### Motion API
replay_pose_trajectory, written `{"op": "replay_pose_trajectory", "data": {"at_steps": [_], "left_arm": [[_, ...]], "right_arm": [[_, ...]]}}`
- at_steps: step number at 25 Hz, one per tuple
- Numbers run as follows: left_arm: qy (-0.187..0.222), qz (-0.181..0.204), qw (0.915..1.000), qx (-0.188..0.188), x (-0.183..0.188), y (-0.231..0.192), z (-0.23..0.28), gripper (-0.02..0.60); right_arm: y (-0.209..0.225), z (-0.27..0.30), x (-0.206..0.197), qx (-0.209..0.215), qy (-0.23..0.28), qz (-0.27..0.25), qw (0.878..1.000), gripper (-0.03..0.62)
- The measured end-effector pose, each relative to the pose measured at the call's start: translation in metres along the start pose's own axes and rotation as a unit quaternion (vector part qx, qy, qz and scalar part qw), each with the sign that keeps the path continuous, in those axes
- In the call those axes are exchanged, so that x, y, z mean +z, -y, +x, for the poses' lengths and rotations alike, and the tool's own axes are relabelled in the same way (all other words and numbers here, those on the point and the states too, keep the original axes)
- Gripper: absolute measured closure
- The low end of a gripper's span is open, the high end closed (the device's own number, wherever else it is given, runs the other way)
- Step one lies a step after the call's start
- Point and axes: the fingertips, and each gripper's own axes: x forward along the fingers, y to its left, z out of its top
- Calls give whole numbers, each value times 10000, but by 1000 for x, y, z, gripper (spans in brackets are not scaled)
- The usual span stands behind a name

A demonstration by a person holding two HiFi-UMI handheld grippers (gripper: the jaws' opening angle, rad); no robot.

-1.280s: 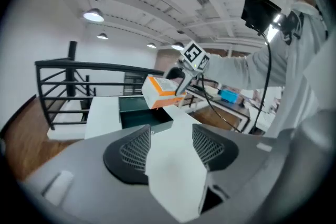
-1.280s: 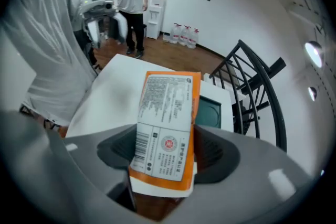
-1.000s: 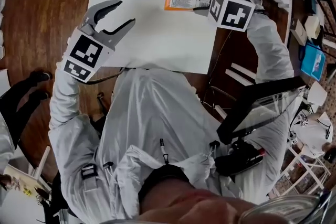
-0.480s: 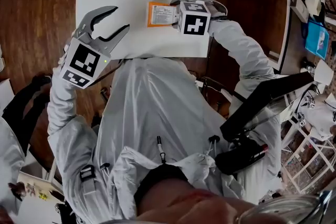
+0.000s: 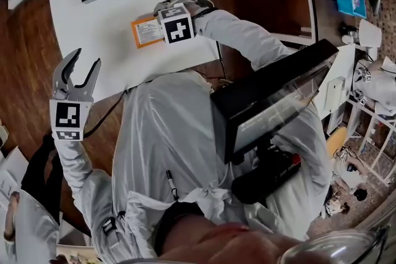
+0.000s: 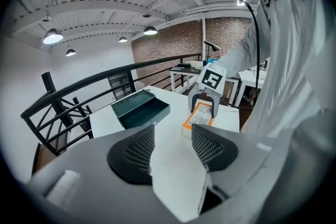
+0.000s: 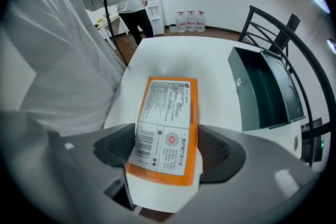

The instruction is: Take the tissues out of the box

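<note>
right gripper (image 7: 167, 149) jaws opening around the orange tissue pack (image 7: 168, 128), which lies on the table near the green box (image 7: 262, 92) — back straight out so neither pad drags it. left gripper (image 6: 170, 147) open, empty — well apart from the box.

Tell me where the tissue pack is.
The tissue pack lies on the white table between the right gripper's opening jaws; in the right gripper view the dark green box sits beyond it, to the right.
</note>
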Motion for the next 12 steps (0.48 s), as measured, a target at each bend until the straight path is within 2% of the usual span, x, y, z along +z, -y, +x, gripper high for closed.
{"op": "replay_pose_trajectory", "data": {"at_steps": [4,8,10,12], "left_arm": [[-26,28,10000,75,1,10,6,344],[169,52,9998,-110,14,35,36,347],[227,13,9996,-179,20,35,37,347],[197,-112,9997,-77,14,25,23,348]], "right_arm": [[8,-30,-1,-307,331,67,9990,217],[5,-79,-19,-341,895,678,9931,202],[13,-122,-8,-582,1460,925,9832,201],[18,-164,32,-678,2501,1102,9595,201]]}}
